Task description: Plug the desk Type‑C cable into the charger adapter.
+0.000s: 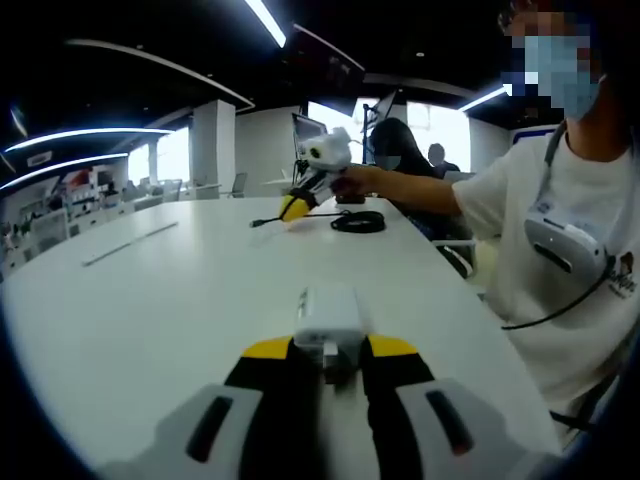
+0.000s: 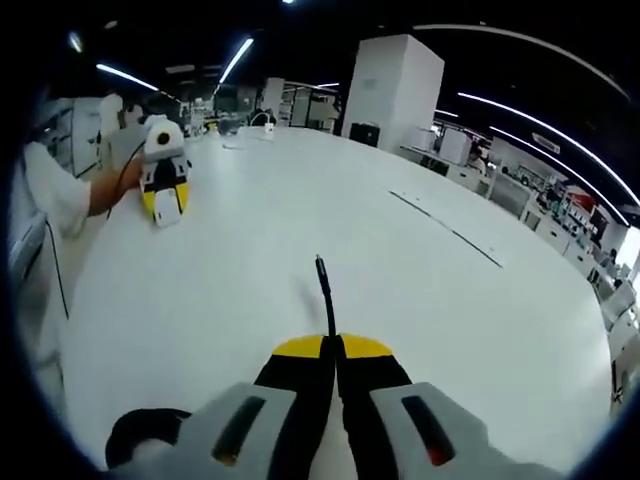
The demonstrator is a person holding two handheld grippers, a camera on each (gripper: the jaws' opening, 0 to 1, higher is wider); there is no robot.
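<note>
My left tool (image 1: 328, 352) clenches the charger adapter (image 1: 330, 318) above the tabletop (image 1: 150, 300), my right tool (image 2: 334, 352) pinches the Type-C cable (image 2: 324, 290) well apart, so next I must bring plug to port.

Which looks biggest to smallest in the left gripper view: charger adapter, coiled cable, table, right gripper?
1. Table
2. Charger adapter, held in the left gripper; nearness to the camera inflates it
3. Right gripper and coiled cable: both far off and alike in apparent size, so unranked.
</note>
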